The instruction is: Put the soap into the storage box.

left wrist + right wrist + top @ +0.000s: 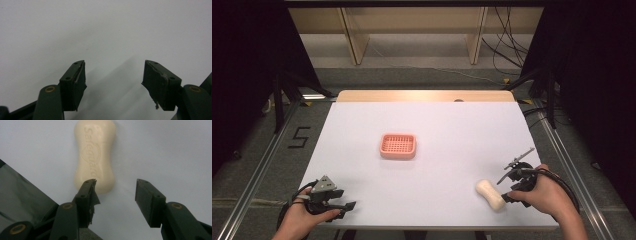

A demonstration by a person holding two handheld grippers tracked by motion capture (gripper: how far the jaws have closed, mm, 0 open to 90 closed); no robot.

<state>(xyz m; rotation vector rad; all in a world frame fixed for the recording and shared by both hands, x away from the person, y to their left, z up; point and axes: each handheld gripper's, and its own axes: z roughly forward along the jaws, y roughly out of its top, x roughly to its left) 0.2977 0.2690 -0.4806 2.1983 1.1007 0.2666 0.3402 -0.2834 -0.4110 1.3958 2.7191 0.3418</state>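
Observation:
A cream bar of soap lies flat on the white table near its front right edge. My right gripper stands open just right of it, held by a hand. In the right gripper view the soap lies ahead of the open jaws, its near end by the left fingertip, not between them. A pink slotted soap dish sits near the table's middle. At the front left corner my left gripper is open, and the left gripper view has only bare white table between its fingertips.
The white table has a strip of wood along its far edge. Metal rails run along both sides on the floor. Wooden frame legs and cables stand beyond the far edge.

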